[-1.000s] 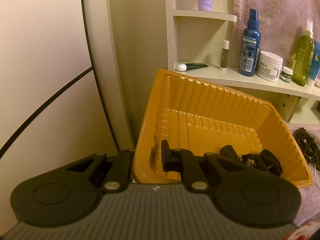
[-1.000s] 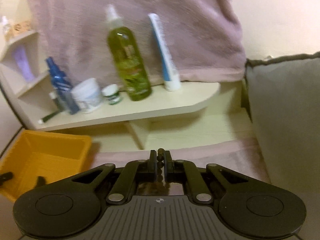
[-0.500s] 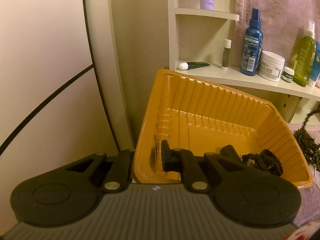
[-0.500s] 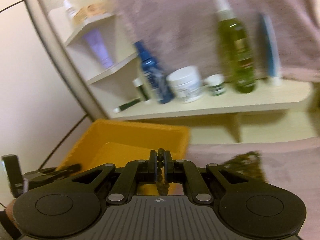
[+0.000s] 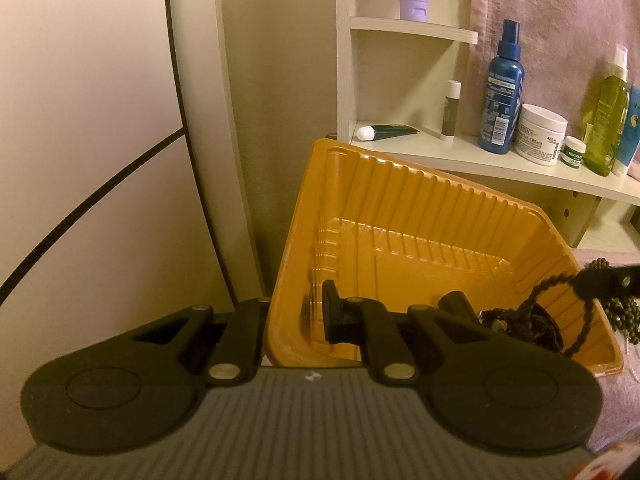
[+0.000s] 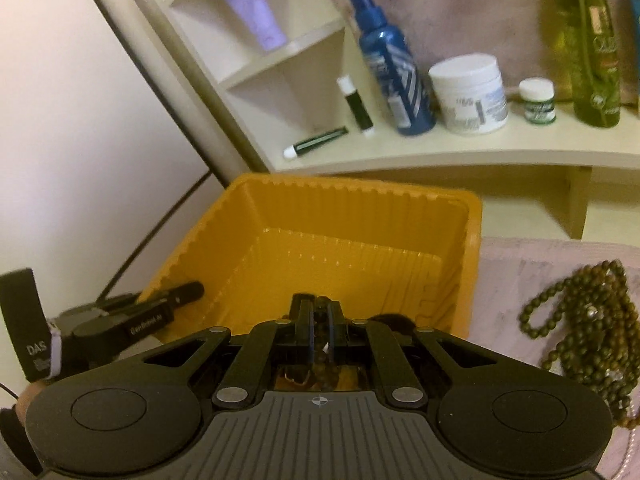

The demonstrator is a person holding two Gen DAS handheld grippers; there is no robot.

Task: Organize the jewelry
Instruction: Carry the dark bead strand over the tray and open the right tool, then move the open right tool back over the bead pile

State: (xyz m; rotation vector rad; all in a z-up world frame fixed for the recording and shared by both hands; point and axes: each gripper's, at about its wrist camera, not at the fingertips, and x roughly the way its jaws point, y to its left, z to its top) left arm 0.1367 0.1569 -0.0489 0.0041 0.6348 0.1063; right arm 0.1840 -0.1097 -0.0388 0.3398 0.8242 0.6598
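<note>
**Beaded strand carried to the tray, tray wall pinned**

Landmark: yellow tray (image 5: pixel 420 216), ribbed plastic, standing on the pink cloth (image 6: pixel 532 264) below the shelf (image 6: pixel 460 156).

- Left gripper (image 5: pixel 308 316): jaws closed across the tray's near-left wall, one finger outside and one inside. Judged purpose: to keep the light tray from sliding or tipping while the other hand loads it.
- Right gripper (image 6: pixel 320 312): jaws together on a beaded strand (image 5: pixel 560 280), which is pinched between the pads. In the left view it comes in at the tray's right rim, with a twisted length of the strand hanging down into the tray. Held high, probably so the dangling part clears the rim before release.
- Dark jewelry (image 5: pixel 520 324): a tangled black piece already lying on the tray floor, near the right corner; its type cannot be made out.
- Loose beads (image 6: pixel 592 320): a heap of olive-brown strands on the cloth just right of the tray, apparently still to be sorted.
- Bottles and jars stand on the shelf behind the tray, apart from the work.
</note>
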